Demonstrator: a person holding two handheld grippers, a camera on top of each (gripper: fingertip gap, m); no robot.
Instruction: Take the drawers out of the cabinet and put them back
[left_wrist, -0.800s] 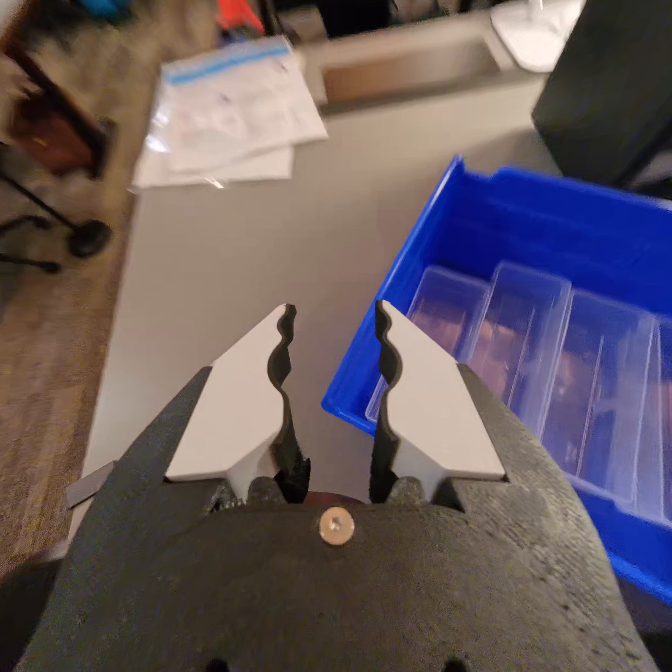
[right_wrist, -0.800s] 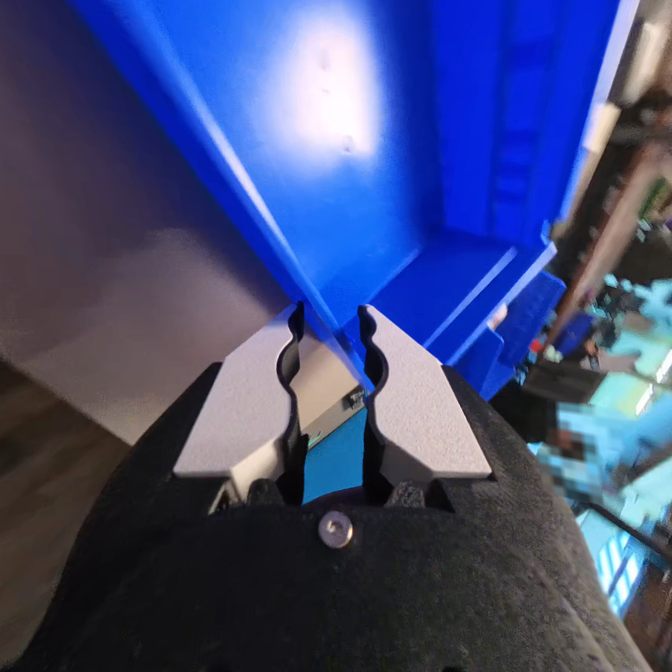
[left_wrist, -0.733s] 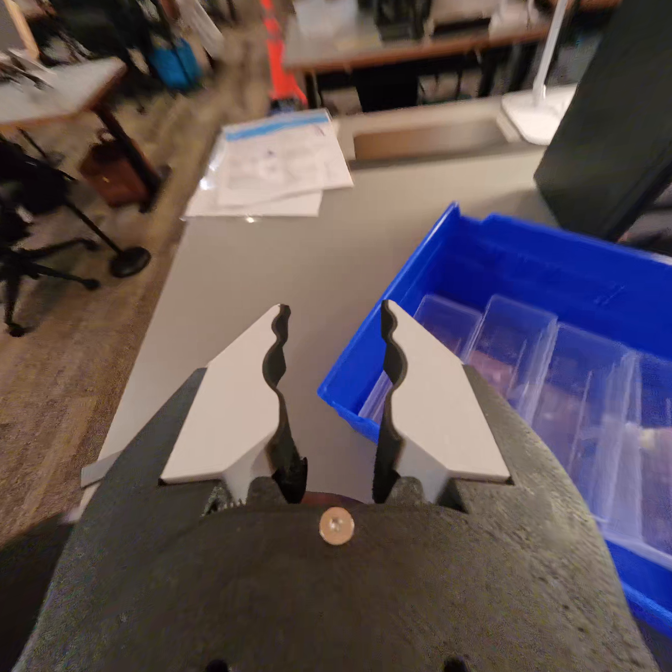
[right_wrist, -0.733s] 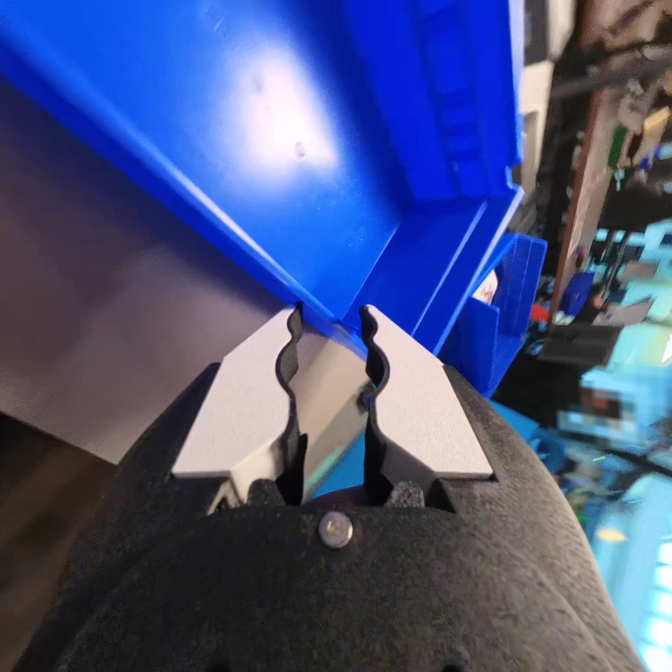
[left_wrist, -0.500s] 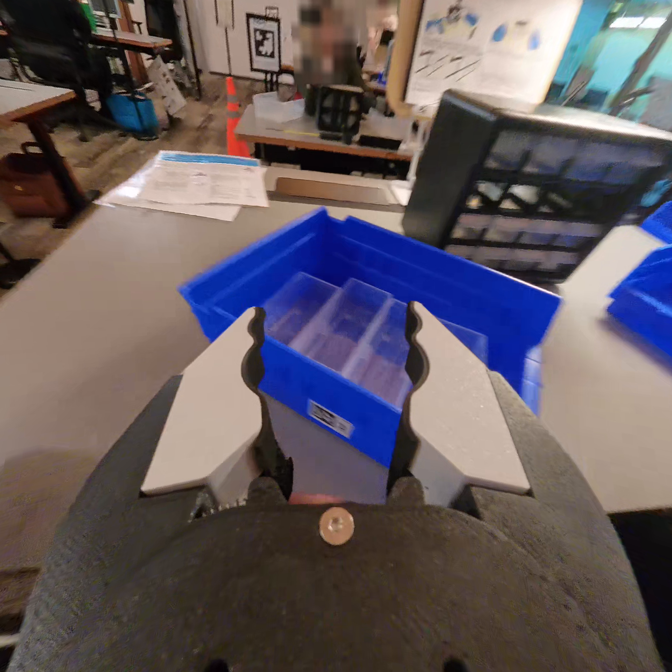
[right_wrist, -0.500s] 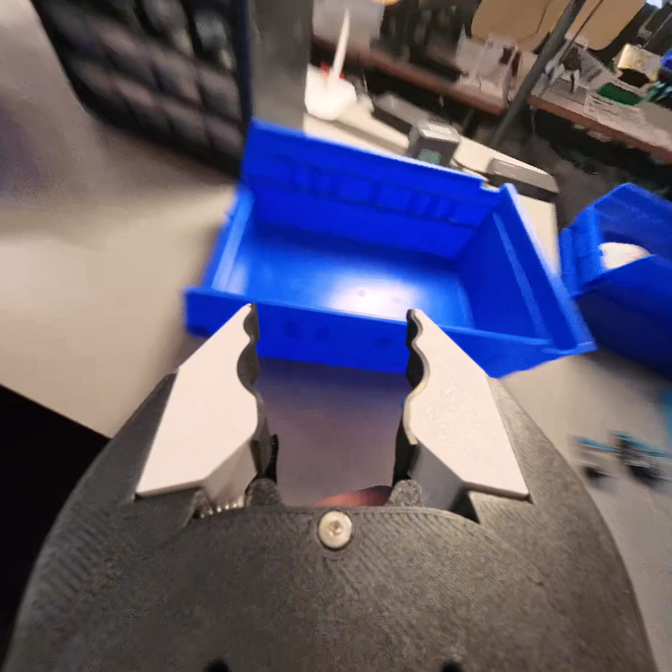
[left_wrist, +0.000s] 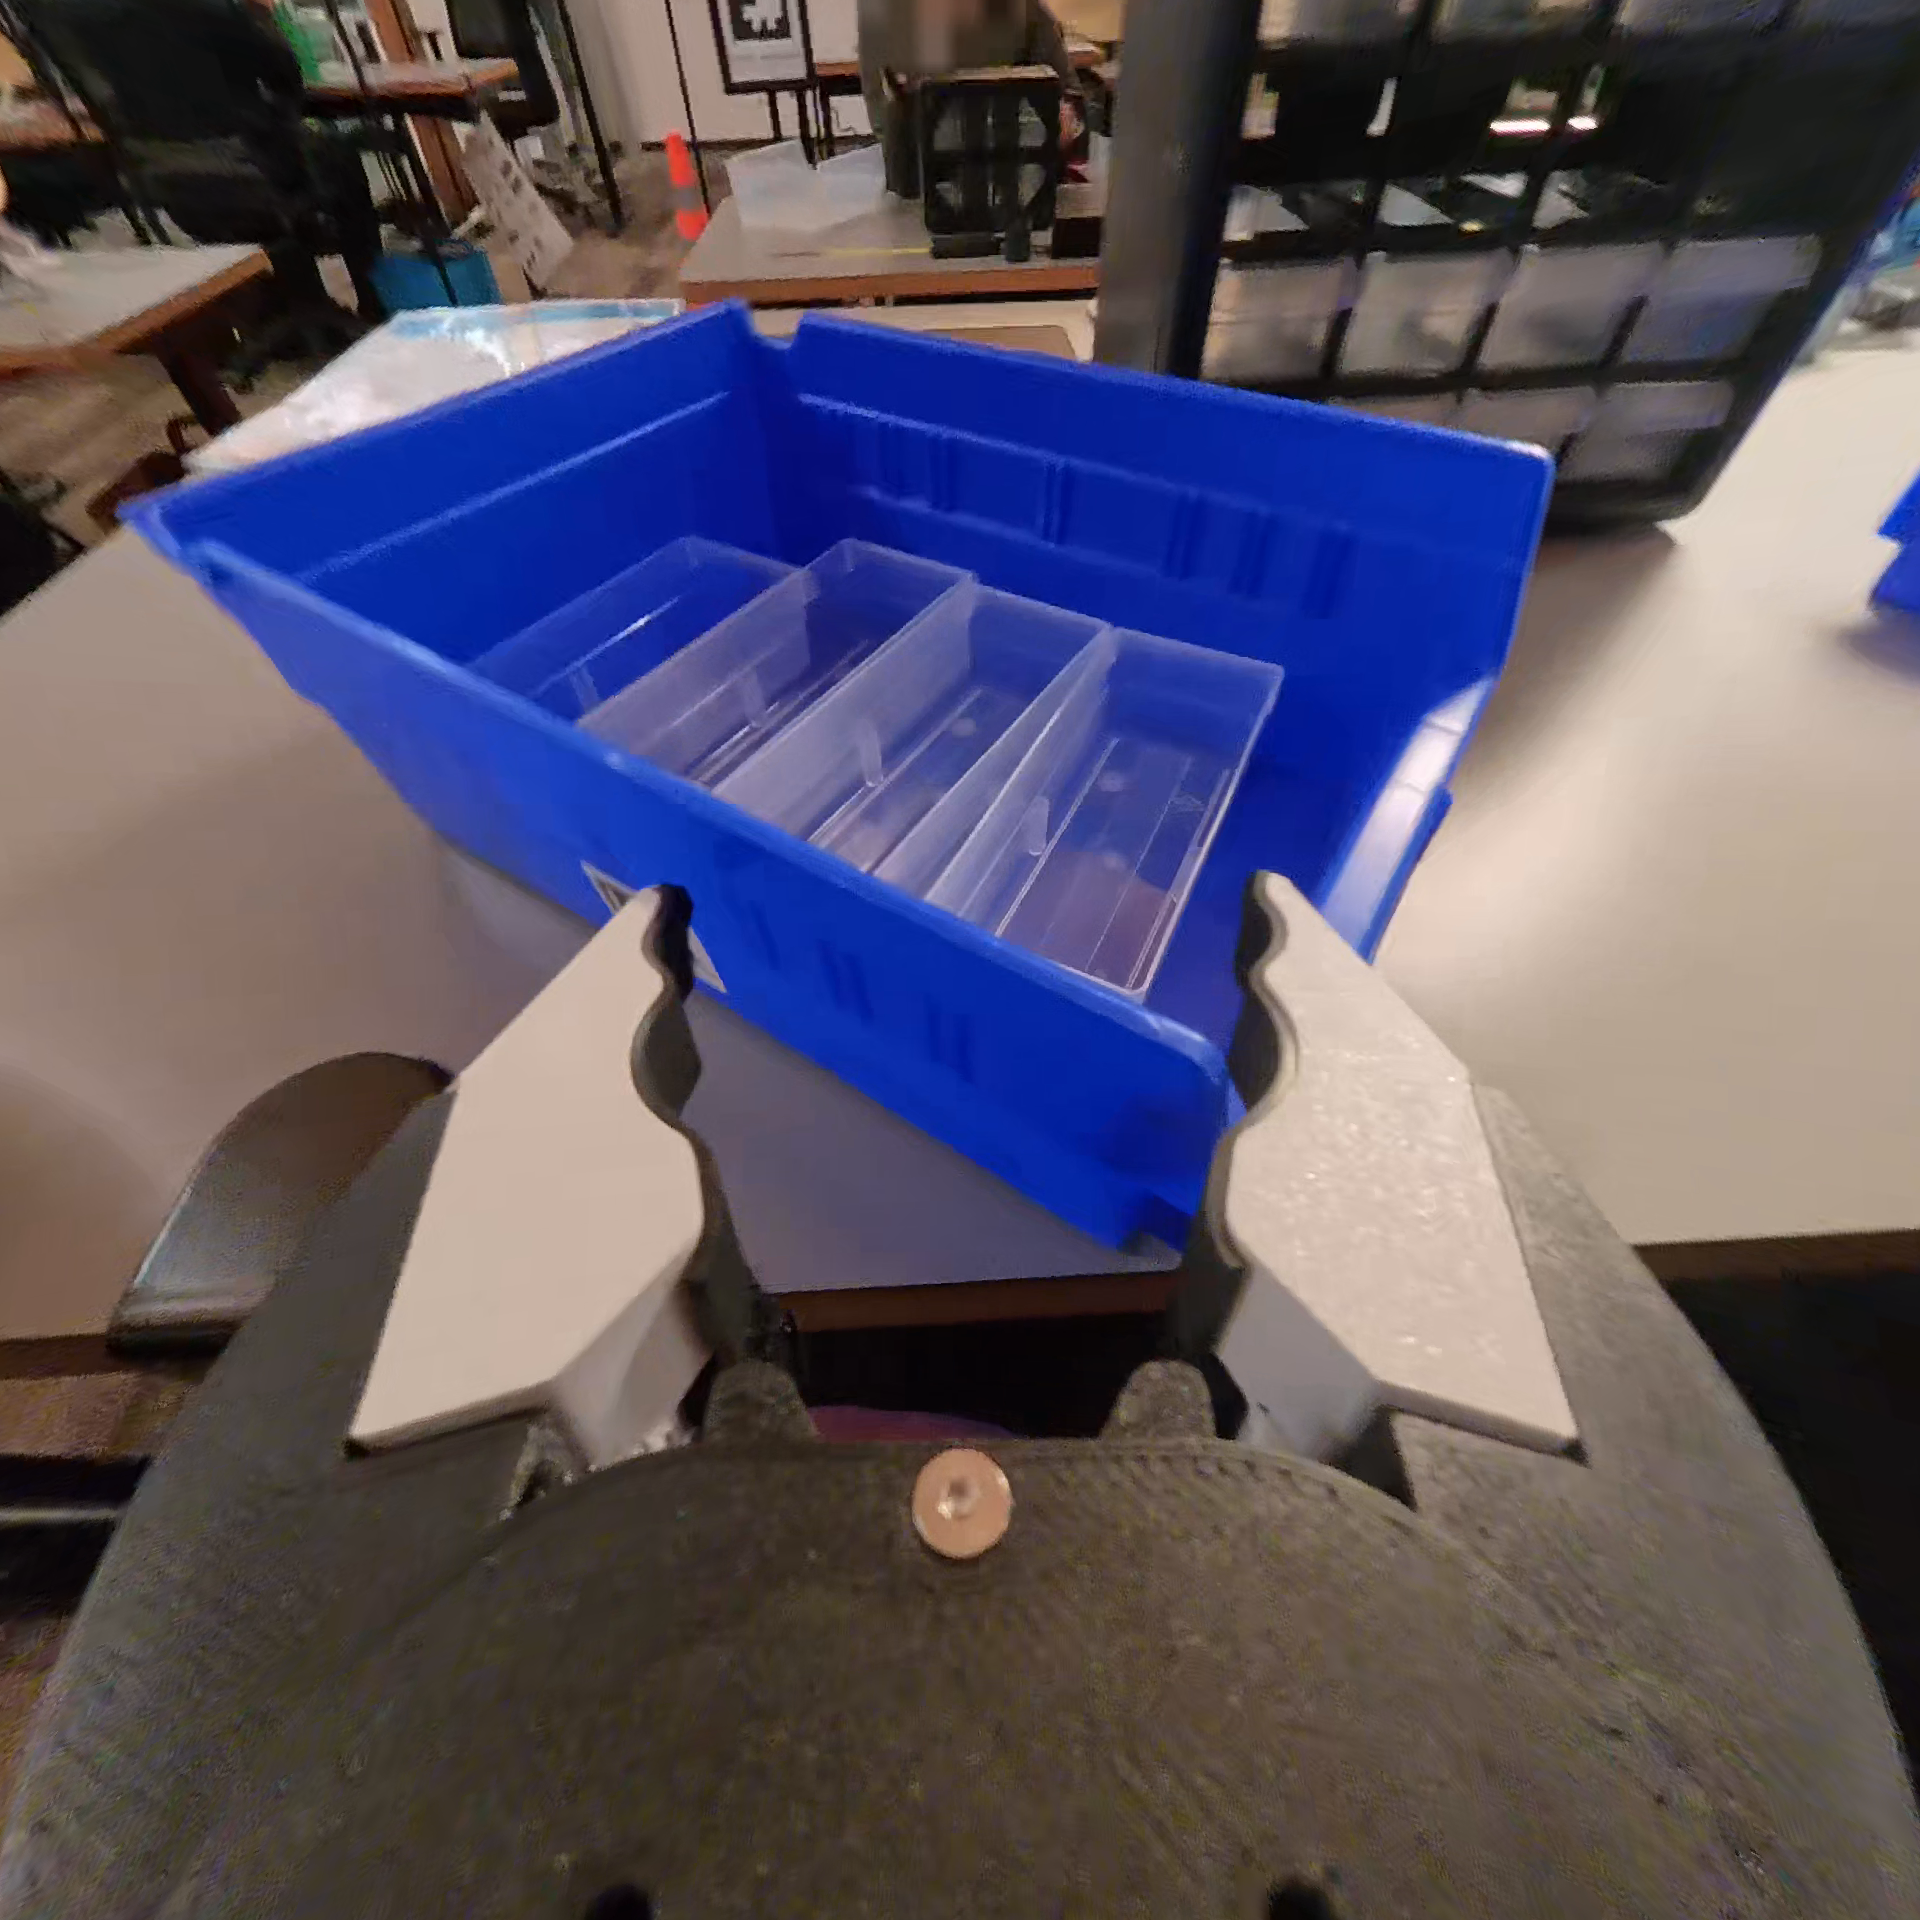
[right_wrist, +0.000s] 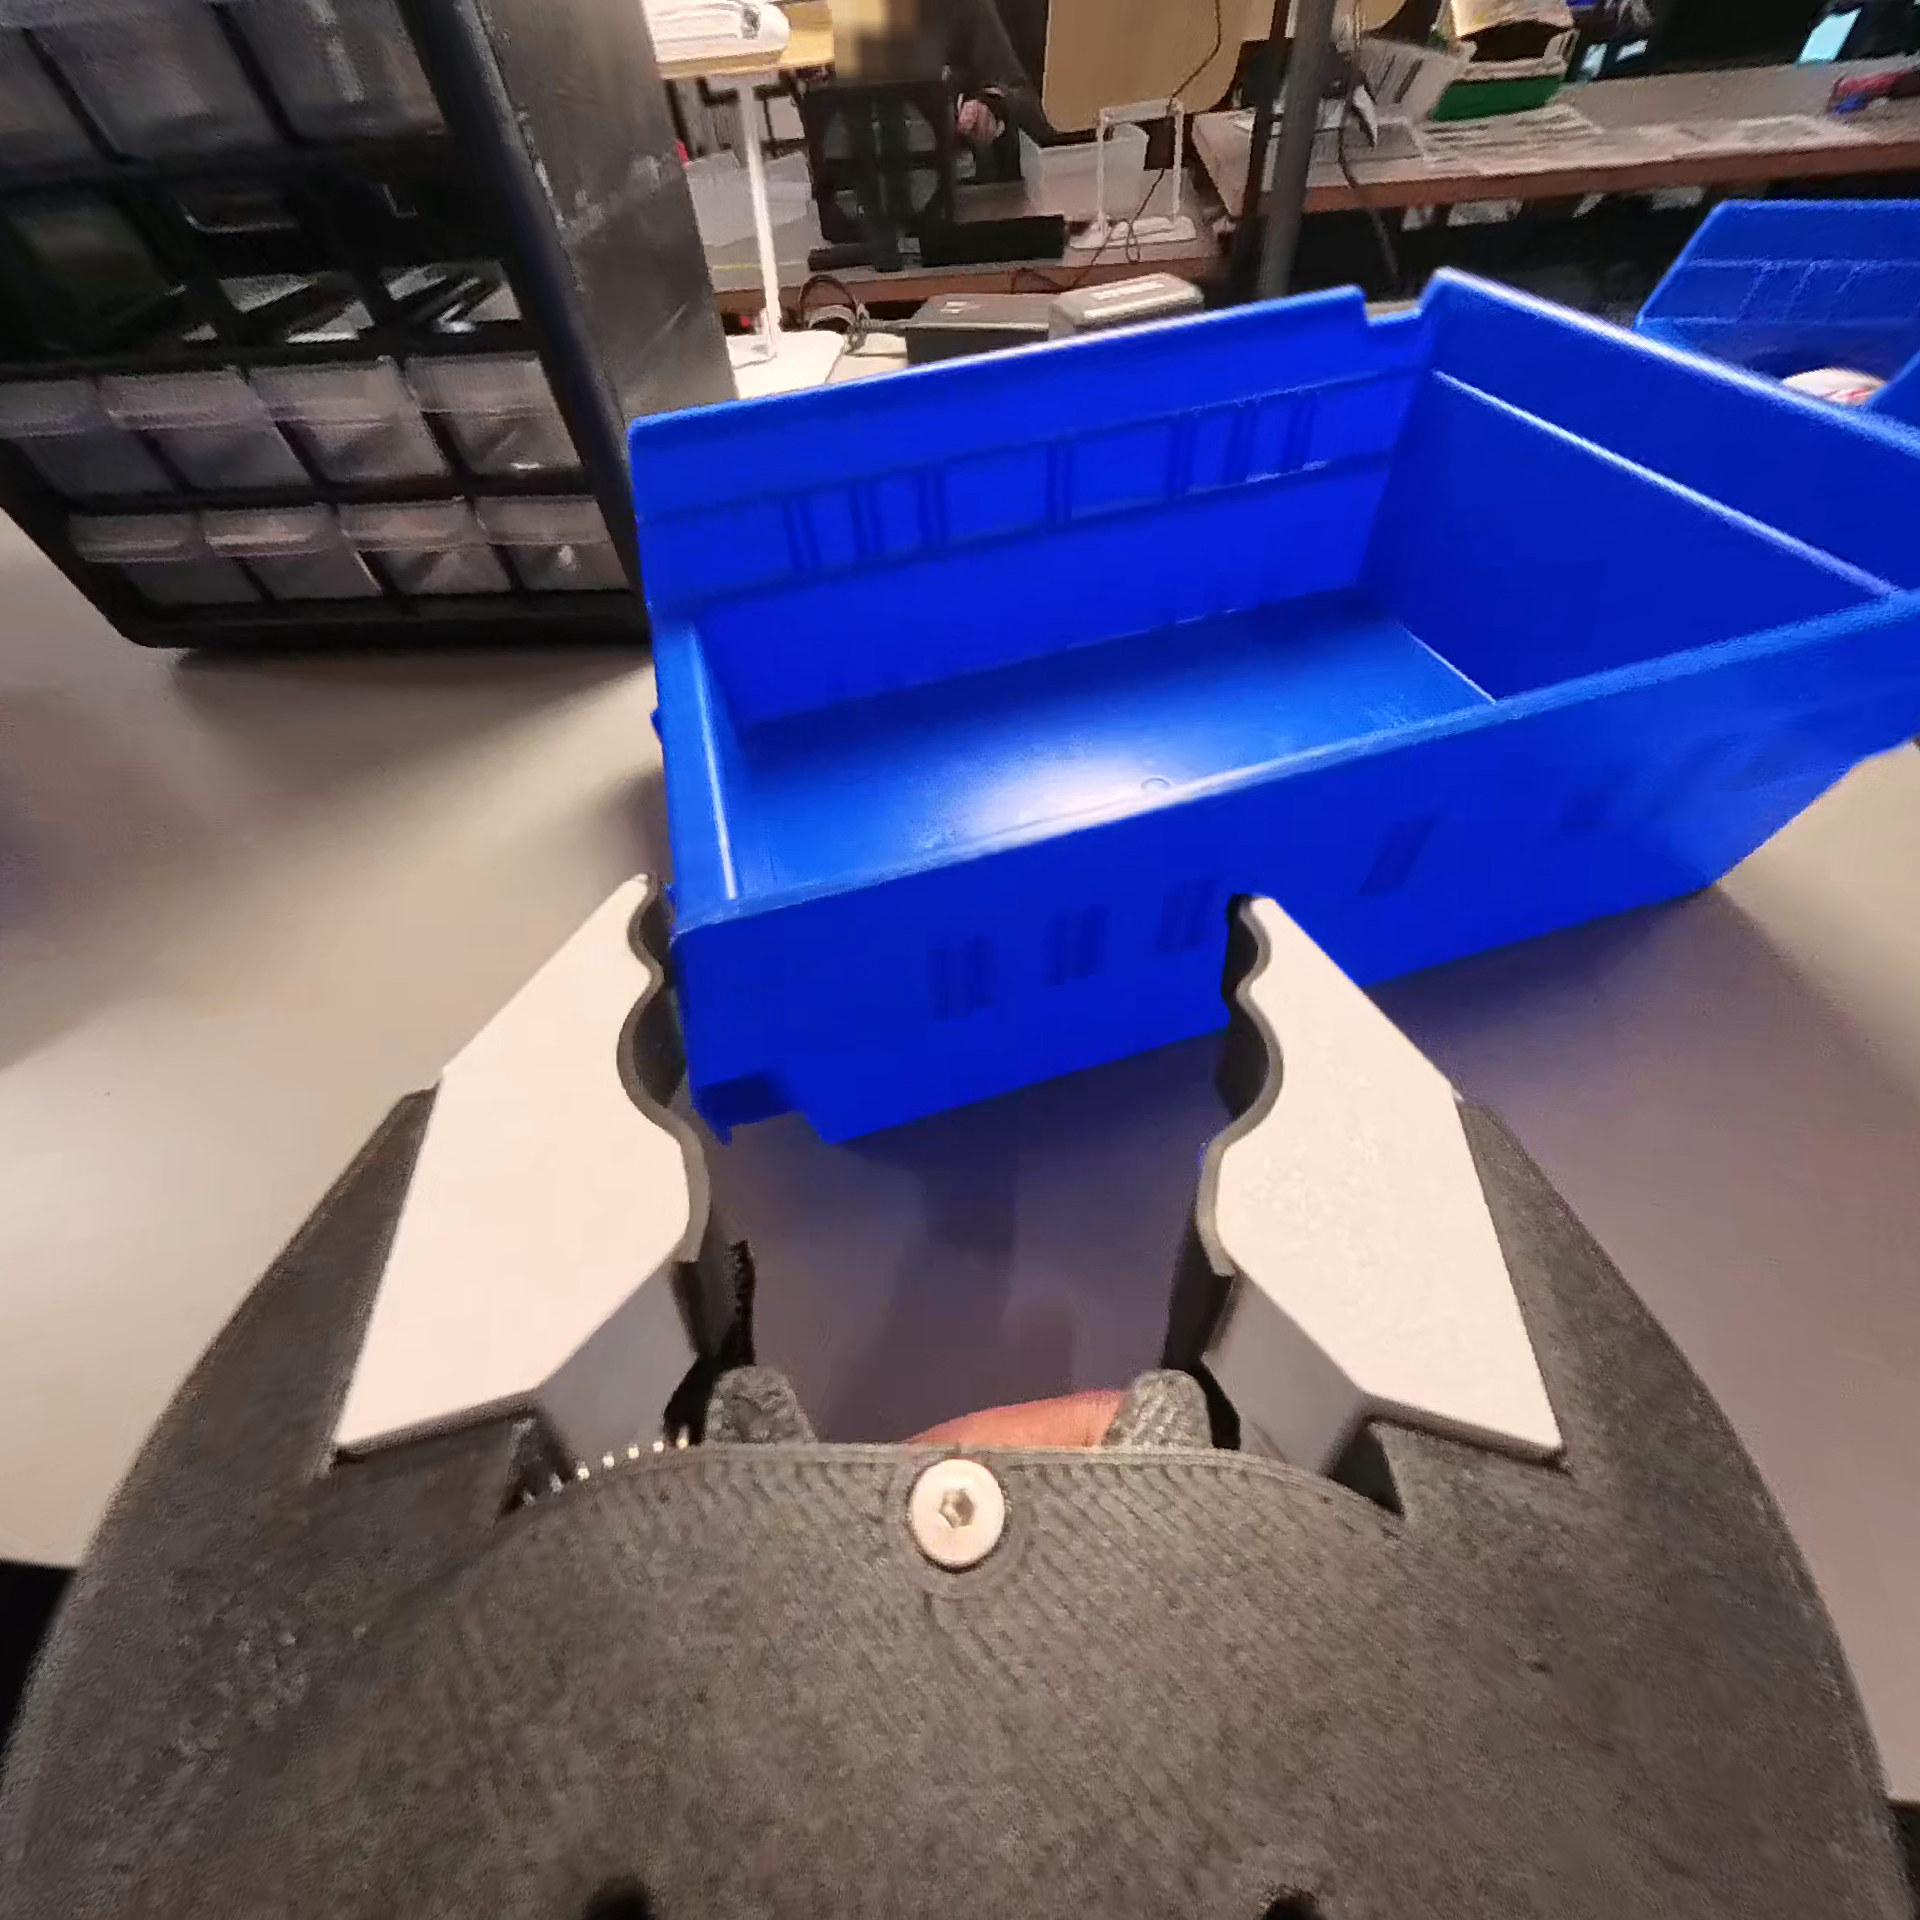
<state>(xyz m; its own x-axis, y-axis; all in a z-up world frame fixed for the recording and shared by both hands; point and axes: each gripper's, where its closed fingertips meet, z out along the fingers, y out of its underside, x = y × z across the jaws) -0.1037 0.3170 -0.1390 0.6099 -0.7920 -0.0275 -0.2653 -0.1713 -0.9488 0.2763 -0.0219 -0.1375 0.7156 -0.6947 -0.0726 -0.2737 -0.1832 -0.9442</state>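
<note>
Both grippers, left (left_wrist: 956, 997) and right (right_wrist: 940, 987), hang wide open, nothing held; next, I'd say, fetch a clear drawer (left_wrist: 1101, 821) from the table-edge blue bin (left_wrist: 935, 1018).

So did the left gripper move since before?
Yes. The left gripper swung right and backed off: the blue bin, earlier off to its right, now sits straight ahead between its open jaws.

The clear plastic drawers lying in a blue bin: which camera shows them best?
The left wrist view: four clear drawers lie side by side in the blue bin right ahead. The right wrist view shows none of them, only an empty blue bin and the black cabinet.
</note>
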